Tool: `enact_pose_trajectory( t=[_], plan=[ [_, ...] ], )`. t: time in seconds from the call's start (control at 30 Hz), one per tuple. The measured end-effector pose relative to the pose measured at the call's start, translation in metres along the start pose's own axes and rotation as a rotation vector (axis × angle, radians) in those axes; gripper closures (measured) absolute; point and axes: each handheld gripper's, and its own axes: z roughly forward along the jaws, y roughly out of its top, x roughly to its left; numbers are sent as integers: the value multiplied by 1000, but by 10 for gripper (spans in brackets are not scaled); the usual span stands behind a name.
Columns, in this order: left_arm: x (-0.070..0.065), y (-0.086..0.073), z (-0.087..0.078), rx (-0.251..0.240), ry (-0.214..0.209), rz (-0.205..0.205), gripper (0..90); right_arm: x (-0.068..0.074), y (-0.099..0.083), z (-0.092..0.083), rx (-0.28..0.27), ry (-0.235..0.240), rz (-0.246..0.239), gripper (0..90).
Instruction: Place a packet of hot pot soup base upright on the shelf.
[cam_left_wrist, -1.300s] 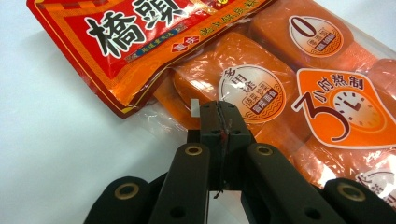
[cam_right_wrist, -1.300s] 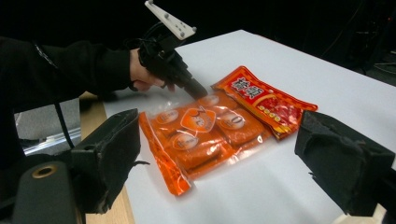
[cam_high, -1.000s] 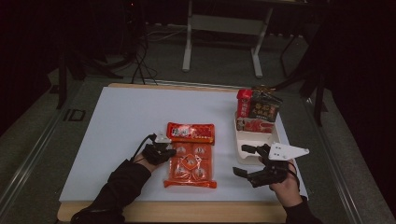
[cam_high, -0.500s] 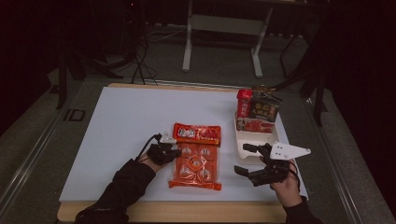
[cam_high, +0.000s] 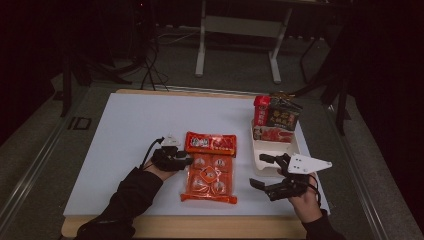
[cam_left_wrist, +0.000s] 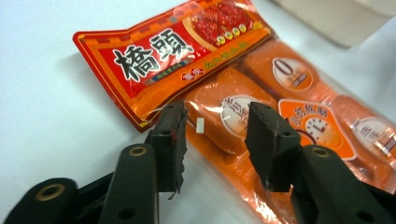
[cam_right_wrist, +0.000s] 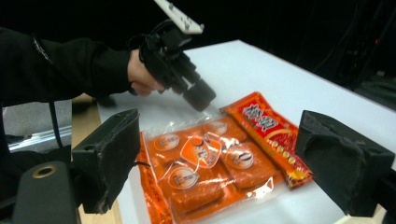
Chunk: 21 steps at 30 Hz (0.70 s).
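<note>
White table (cam_high: 125, 130): orange snack packet (cam_high: 210, 167), white tray (cam_high: 272, 150) beside it.

High view: room was dim, surroundings nearly black; only the white table (cam_high: 125, 130) was lit, apparently from above, evenly and without hard shadows. Detail was soft and grainy. Left gripper view: bright; the table was blown out to near white, with glare streaks on the orange packet (cam_left_wrist: 261, 107) film; the near jaws were slightly soft. Right gripper view: black background, sheen on the packet's wrap, and both foreground jaws out of focus.
</note>
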Motion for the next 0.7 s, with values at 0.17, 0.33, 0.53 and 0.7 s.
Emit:
enact_pose_trajectory(
  t=[0.17, 0.33, 0.53, 0.7],
  plan=[
    [8, 4, -1, -17, 32, 11, 484, 1, 1, 0, 1, -14, 19, 124],
    [21, 8, 1, -30, 57, -9, 379, 3, 0, 2, 20, -46, 14, 108],
    [36, 12, 9, -23, 86, -43, 254, 5, 0, 6, 42, -54, -1, 109],
    [42, 15, 13, -29, 83, -53, 222, 6, -2, 8, 60, -58, -3, 112]
  ],
)
